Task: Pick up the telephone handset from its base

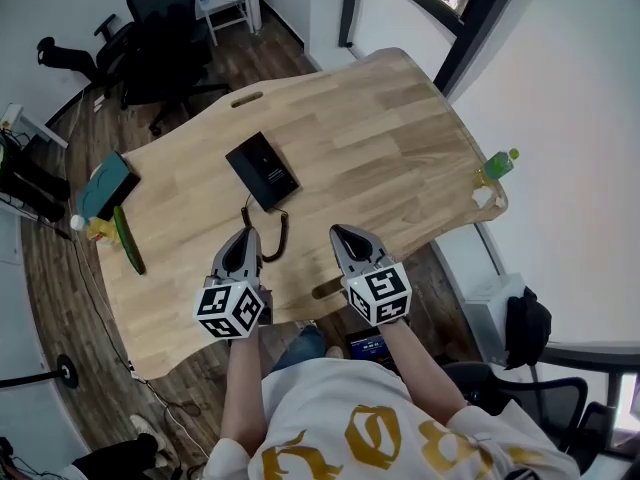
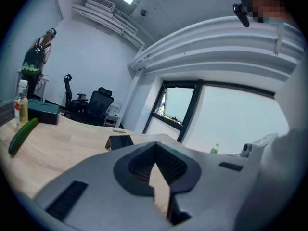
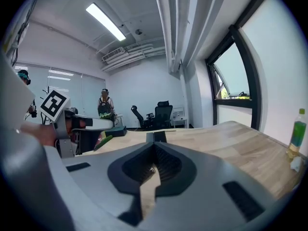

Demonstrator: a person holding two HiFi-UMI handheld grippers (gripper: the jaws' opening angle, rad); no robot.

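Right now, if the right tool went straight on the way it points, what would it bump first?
Probably the black telephone: in the right gripper view it sits just above the shut tips of the right tool, only bare table between. Depth is unclear, so it might scrape the wood first.

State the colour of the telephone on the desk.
The telephone is black, with a dark coiled cord. It shows best in the head view.

Head view steeply down over the table (image 1: 400, 138); both gripper views low, level across it.
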